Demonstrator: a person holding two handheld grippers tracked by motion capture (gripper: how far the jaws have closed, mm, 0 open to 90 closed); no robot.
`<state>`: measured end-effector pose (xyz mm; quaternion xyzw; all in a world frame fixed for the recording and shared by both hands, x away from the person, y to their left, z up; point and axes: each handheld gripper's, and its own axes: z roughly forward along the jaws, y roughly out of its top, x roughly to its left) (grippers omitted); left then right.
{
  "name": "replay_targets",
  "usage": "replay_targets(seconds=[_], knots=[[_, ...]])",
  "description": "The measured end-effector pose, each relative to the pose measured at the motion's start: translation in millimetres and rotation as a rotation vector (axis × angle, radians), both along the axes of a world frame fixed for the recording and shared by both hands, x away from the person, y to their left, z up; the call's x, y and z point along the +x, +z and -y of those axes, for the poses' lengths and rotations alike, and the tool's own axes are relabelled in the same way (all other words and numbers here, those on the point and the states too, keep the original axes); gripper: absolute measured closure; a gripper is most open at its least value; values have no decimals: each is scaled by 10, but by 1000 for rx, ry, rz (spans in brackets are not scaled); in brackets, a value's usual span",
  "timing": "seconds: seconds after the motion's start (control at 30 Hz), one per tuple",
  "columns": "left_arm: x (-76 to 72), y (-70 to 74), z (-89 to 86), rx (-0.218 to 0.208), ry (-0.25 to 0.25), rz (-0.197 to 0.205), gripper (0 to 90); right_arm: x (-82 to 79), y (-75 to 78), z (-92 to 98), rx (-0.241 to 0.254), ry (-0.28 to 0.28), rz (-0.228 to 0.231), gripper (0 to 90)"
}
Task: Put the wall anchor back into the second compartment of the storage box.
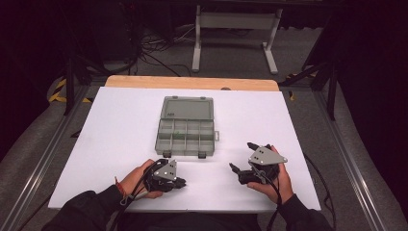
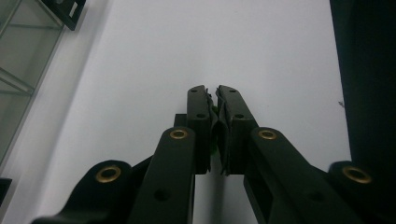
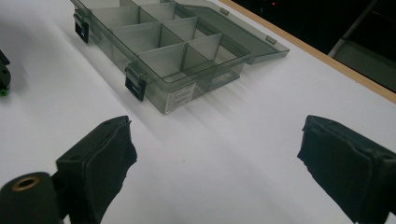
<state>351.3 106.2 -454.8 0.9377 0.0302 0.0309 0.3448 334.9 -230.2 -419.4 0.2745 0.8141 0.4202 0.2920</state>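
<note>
Your left gripper (image 2: pixel 212 100) sits pinched on a small green piece (image 2: pixel 214 149) near the front edge of the white table (image 1: pixel 120 130), jaws nearly together. Your right gripper (image 3: pixel 212 158) rests wide and empty. The open compartment box (image 1: pixel 185 130) lies just beyond both hands. Keep the pinch firm, carry the piece level over one compartment, lower before releasing.

Organizer box (image 1: pixel 185 137): on the surface (image 1: pixel 120 130), centred, toward the far half; lid laid back behind the compartments.
Left hand-held gripper (image 1: pixel 179 183): near edge, before the box, left.
Right hand-held gripper (image 1: pixel 242 158): near edge, right of the left one, well apart.
</note>
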Motion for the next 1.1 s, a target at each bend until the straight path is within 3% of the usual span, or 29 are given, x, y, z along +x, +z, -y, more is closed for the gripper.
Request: replay_targets(seconds=[0.87,1.1], knots=[[35,184,-86,-53,42,79,845,-5,17,2,6,1,9,103],[61,251,-135,-92,51,87,845,-8,21,4,7,3,11,103]])
